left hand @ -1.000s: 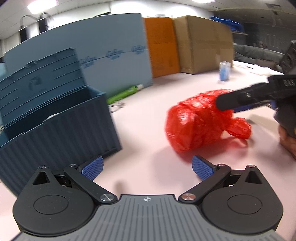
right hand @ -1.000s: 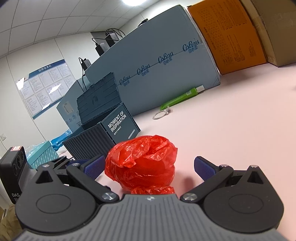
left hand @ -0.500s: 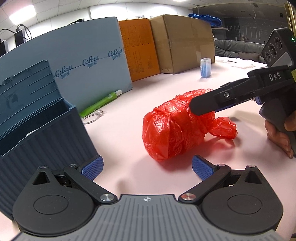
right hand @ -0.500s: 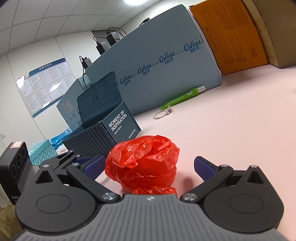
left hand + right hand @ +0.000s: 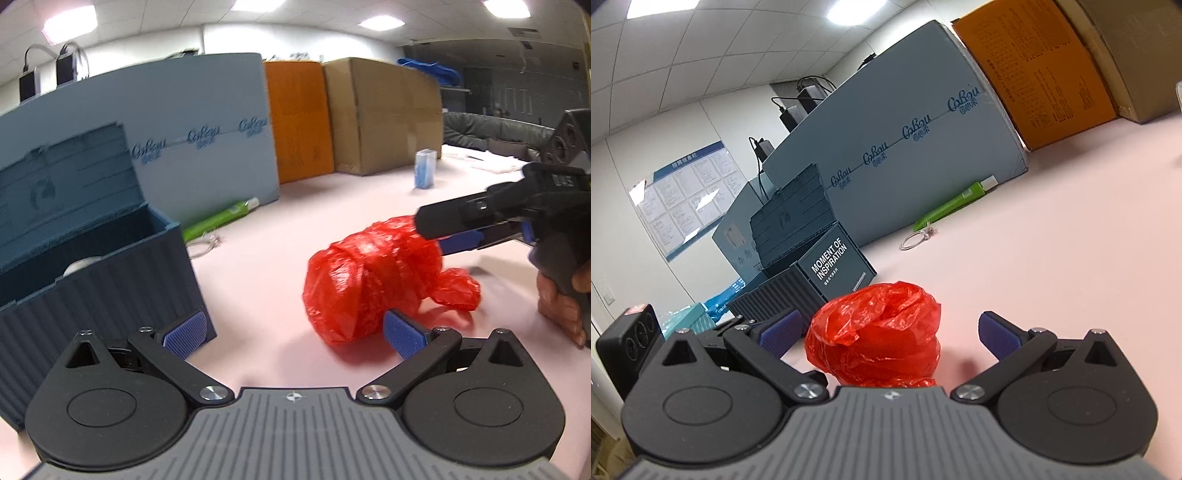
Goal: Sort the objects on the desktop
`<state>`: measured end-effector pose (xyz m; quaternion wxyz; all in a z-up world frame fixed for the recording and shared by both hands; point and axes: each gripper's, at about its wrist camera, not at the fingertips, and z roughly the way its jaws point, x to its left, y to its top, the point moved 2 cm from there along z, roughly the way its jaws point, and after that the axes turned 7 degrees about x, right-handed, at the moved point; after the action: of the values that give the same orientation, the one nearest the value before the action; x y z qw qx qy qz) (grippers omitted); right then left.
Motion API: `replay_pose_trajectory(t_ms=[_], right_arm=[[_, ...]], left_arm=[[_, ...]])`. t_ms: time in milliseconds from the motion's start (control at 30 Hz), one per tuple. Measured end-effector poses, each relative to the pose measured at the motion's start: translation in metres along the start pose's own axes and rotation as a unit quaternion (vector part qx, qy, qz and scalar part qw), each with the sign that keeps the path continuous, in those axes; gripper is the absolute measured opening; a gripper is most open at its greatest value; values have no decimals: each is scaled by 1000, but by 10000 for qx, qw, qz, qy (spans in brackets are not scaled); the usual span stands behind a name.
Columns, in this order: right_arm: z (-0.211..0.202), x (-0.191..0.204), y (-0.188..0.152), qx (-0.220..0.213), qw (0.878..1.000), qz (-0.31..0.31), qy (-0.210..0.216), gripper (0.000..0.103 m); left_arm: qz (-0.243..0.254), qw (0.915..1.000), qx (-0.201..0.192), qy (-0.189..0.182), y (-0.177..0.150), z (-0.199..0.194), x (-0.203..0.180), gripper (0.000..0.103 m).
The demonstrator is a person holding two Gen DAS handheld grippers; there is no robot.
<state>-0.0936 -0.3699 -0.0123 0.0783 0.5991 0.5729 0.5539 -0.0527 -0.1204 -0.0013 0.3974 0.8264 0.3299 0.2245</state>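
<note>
Right wrist view: crinkly red plastic bag (image 5: 877,332) between spread right tool (image 5: 888,332) pads, unpinched.

Readable lettering on the box and the board

The dark blue storage box (image 5: 837,260) carries white print, "MOMENT OF INSPIRATION", on its end face. The grey-blue board (image 5: 908,162) behind it repeats a script brand mark four times; the wall poster's (image 5: 683,195) text is too small to read.

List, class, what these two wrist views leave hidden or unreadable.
- Contents of the red plastic bag: wrapped in crumpled film, both views.
- Inside the open dark blue storage box: left view, front wall hides all but a pale round top.
- Small print on the wall notice board: right view, too small.
</note>
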Motion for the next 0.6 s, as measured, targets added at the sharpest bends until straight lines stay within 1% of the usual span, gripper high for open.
replay_pose_trajectory(t_ms=[100, 267, 400, 600], right_arm=[[-1, 2, 0, -10, 10000, -37, 21, 103], [4, 1, 1, 103, 9999, -22, 11, 103], [4, 1, 1, 98, 10000, -9, 17, 103], [1, -2, 1, 19, 10000, 73, 48, 103]], left_arm=[[43, 9999, 122, 81, 1, 4, -2, 102], [334, 9991, 253, 38, 2, 9, -12, 102], [572, 9980, 251, -43, 3, 10, -22, 102], [653, 9976, 189, -98, 5, 11, -29, 102]])
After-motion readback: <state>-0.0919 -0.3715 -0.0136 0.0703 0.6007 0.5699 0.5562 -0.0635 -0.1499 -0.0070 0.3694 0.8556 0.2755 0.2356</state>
